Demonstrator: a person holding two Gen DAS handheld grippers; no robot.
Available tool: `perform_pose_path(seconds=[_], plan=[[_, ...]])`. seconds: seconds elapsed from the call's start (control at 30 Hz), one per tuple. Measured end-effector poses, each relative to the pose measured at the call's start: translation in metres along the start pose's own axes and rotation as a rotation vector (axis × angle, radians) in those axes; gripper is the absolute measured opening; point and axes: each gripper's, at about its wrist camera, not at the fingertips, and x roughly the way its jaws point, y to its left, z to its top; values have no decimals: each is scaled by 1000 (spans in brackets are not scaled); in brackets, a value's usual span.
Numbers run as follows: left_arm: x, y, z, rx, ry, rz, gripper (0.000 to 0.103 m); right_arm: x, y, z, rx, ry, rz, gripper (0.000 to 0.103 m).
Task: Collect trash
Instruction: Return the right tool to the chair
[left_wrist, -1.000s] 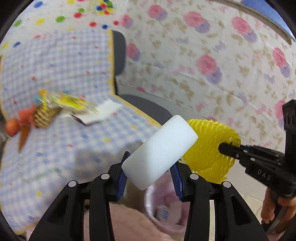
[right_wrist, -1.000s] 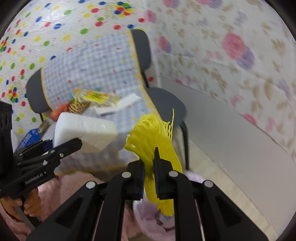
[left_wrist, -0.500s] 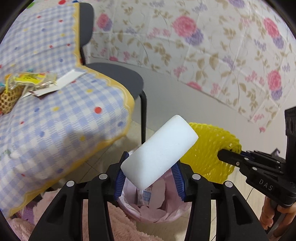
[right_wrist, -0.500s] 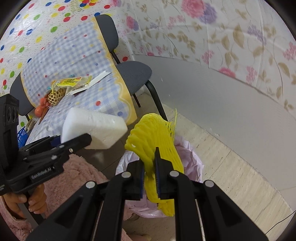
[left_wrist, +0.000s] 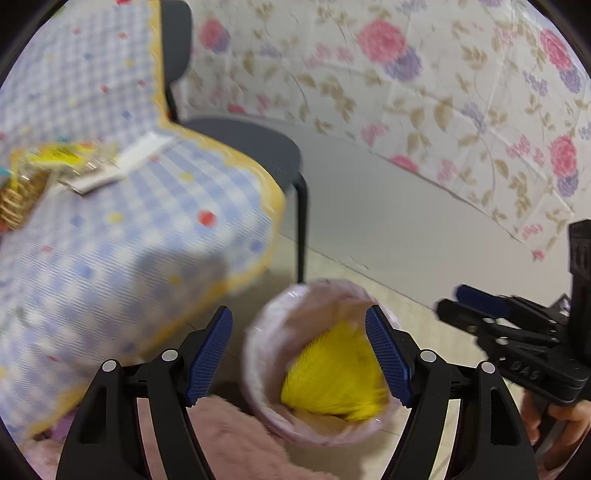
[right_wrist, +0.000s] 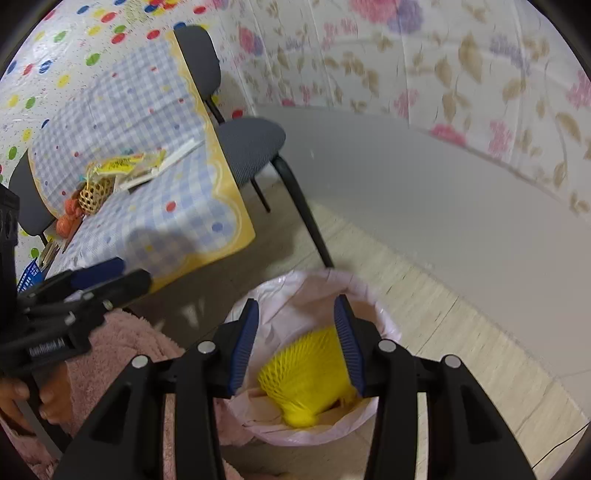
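- L gripper (left_wrist: 299, 345) over the bin: jaws just opened wide, nothing between them.
- R gripper (right_wrist: 295, 343) jaws also just opened, nothing gripped; I see yellow foam net (right_wrist: 306, 384) below, inside the pink-lined trash bin (right_wrist: 384, 325).
- White foam block: can't see it in either view.
- More trash on the checkered tablecloth (right_wrist: 155, 110): yellow wrapper (right_wrist: 118, 162), white card (right_wrist: 181, 151).

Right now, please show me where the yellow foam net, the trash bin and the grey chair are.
Yellow foam net (right_wrist: 306, 384): right wrist view, on its ribbed middle.
Trash bin (right_wrist: 384, 317): right wrist view, on the pink liner at its right rim.
Grey chair (right_wrist: 251, 144): right wrist view, on the seat cushion.
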Motion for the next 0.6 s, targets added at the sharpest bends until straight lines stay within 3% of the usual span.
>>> perform_pose_path(seconds=[0.33,0.6], plan=[[-54,26,20,-28,-112,101,75,-38,27,27,-74,-115,-22,40],[-89,70,26,-93,-176,227,75,-41,80,62,-223,-196,-13,40]])
